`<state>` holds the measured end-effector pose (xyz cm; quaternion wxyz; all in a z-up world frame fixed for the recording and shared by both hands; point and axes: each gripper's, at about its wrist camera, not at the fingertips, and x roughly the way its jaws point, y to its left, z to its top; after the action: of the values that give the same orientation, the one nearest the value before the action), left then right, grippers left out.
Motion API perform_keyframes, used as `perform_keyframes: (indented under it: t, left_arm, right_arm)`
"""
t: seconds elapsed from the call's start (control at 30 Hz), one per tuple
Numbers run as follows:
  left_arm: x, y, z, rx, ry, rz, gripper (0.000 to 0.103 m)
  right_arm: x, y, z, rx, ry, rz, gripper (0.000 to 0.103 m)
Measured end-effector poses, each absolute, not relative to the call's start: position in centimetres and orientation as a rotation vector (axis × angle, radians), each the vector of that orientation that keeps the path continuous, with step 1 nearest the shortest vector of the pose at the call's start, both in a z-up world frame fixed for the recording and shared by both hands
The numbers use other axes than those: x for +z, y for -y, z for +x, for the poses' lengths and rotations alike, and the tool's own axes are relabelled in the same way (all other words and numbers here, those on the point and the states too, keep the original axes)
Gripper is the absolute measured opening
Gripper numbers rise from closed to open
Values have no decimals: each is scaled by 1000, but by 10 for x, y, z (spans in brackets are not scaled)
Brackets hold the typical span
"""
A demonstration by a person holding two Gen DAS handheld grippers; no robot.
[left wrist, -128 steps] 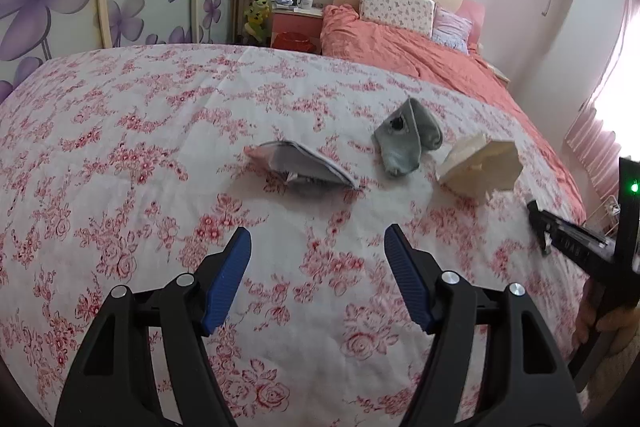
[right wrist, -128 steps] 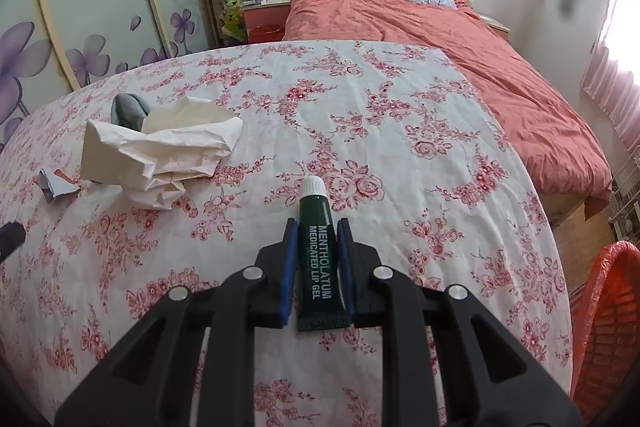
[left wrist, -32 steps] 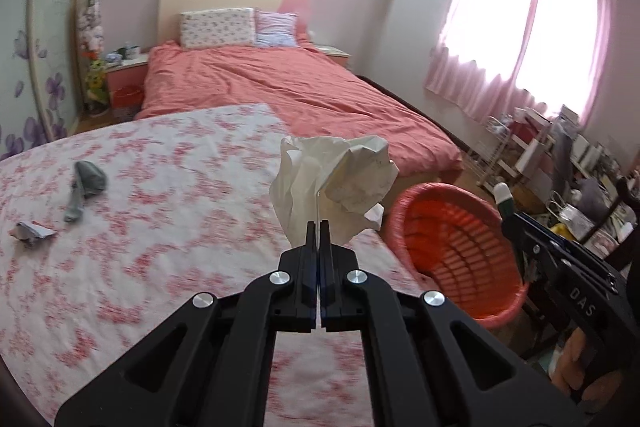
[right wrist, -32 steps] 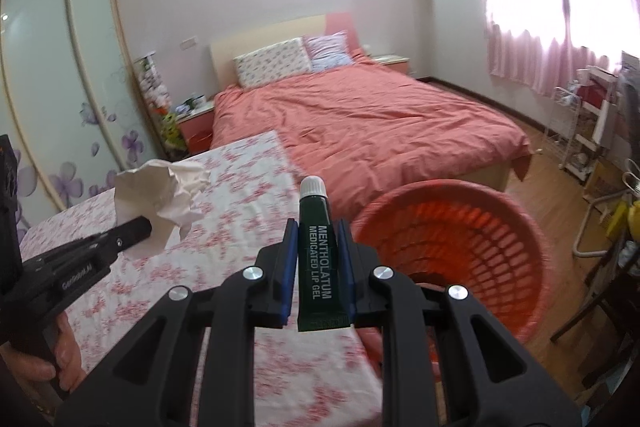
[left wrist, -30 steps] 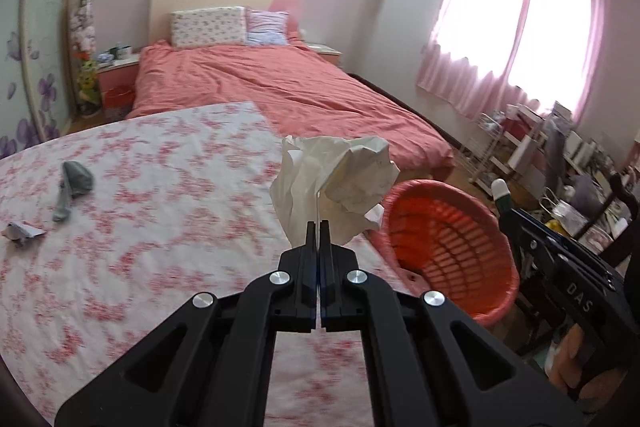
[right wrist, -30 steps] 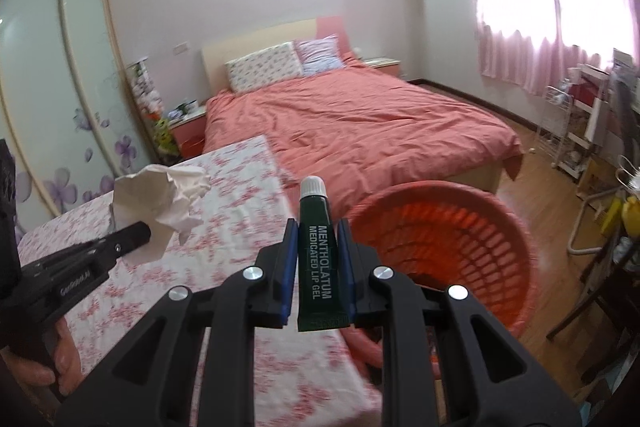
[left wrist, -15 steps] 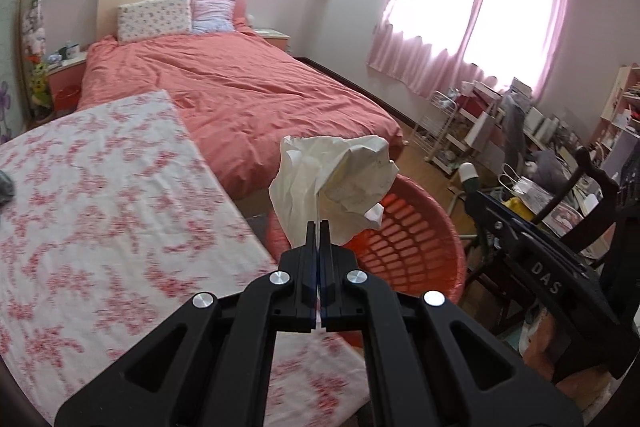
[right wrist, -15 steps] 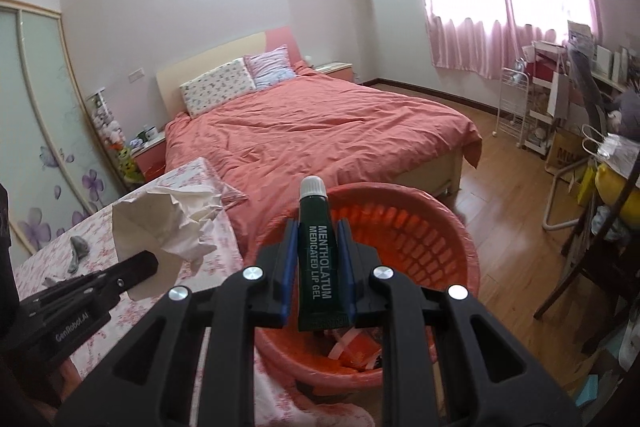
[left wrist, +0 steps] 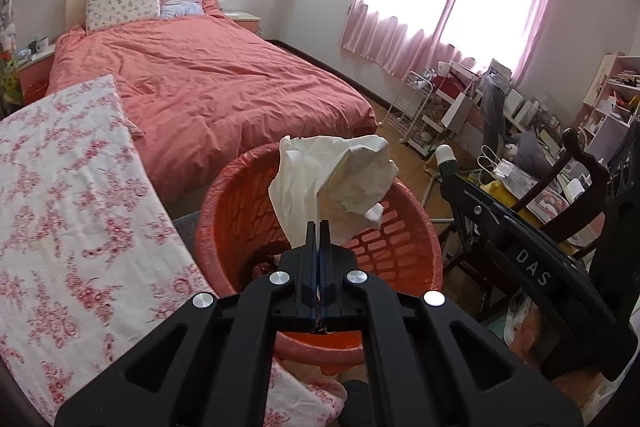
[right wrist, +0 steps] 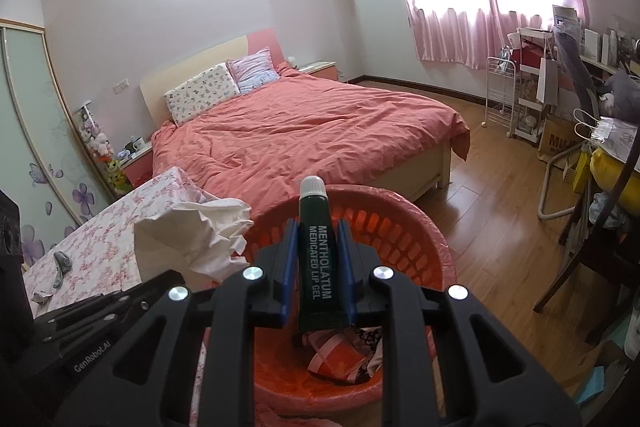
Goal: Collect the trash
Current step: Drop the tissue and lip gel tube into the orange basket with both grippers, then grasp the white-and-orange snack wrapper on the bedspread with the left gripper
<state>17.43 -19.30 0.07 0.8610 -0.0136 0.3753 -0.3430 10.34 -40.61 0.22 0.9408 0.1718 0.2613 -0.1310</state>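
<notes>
My left gripper (left wrist: 319,227) is shut on a crumpled white paper (left wrist: 332,187) and holds it above the red plastic basket (left wrist: 240,211). My right gripper (right wrist: 318,227) is shut on a dark green lip gel tube (right wrist: 318,259) with a white cap, held over the same basket (right wrist: 424,227). Some wrappers (right wrist: 344,351) lie at the basket's bottom. The paper also shows in the right wrist view (right wrist: 196,235), and the tube's cap in the left wrist view (left wrist: 446,157).
The floral-covered table (left wrist: 60,219) is to the left, with a grey sock (right wrist: 61,263) and a scrap (right wrist: 40,295) on it. A bed with a coral duvet (left wrist: 200,79) stands behind the basket. A chair and cluttered shelves (left wrist: 580,155) stand at the right.
Both grippers have moved right from the floral table to above the red basket, still holding the paper and the tube. The basket now fills the view beneath them.
</notes>
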Motion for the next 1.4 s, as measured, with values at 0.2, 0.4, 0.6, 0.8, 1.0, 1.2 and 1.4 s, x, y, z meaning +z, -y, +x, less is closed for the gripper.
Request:
perform_keyframes:
  t: [0.2,0.4,0.6,0.8,1.0,1.2,1.4]
  left_arm:
    - [-7,203,177,-731,-812,-22,0]
    - [-18,207,182,-731,-851,-11,0]
    - [-25,207,185,-723,-888,6,5]
    - [-28,190,187,-665,-890,-3,36]
    - [-20,161,186,-566,-840,43,49]
    - [-15,112,186,-434,-803,68,58]
    - [-13,49,188,-301,-790,51,59]
  right_arm:
    - [-8,417,112,-269,-541,371,20]
    - [-17,427,123,-260,-561,405,21]
    - [-23,430,126,-270,-567,430,40]
    - [-21,430,121,-299,-563,409,47]
    - [-18,416,123,-293,-580,364,50]
    - [-16,387,130,-255,-602,316,51]
    - [-10,344,142,-184,-626,261,51]
